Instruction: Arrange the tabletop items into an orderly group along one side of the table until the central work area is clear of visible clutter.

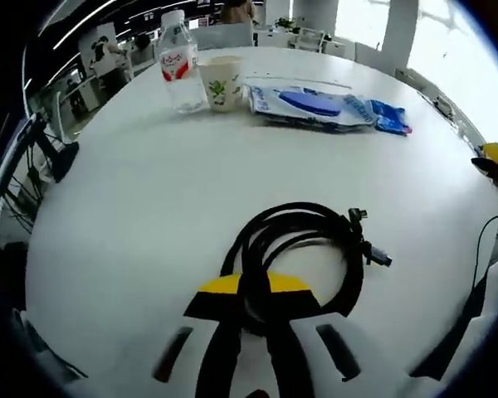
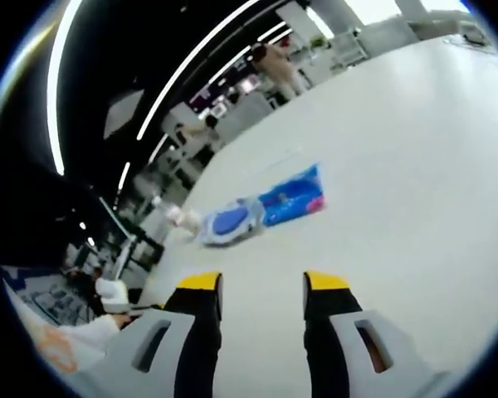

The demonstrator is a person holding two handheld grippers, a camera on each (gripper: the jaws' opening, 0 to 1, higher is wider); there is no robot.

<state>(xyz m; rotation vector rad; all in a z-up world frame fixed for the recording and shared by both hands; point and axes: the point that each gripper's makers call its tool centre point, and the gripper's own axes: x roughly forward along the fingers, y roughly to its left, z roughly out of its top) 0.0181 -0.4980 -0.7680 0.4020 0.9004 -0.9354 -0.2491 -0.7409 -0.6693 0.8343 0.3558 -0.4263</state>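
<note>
White table [image 1: 149,207] bears coiled cable [image 1: 303,249] pinched in left claw [image 1: 254,292].

The table [image 1: 149,207] was plain white, and the coiled cable [image 1: 303,240] lying on it was black, as were the jaws of the left tool [image 1: 253,303], which carried yellow tips. The clear bottle [image 1: 179,62] had a white cap and a red and white label, the paper cup [image 1: 224,83] beside it was cream with a small green leaf print, and the flat plastic packet [image 1: 319,106] was blue and white with a darker blue oval on it. The right tool [image 2: 261,290] was black with yellow tips and pale grey side pieces.
</note>
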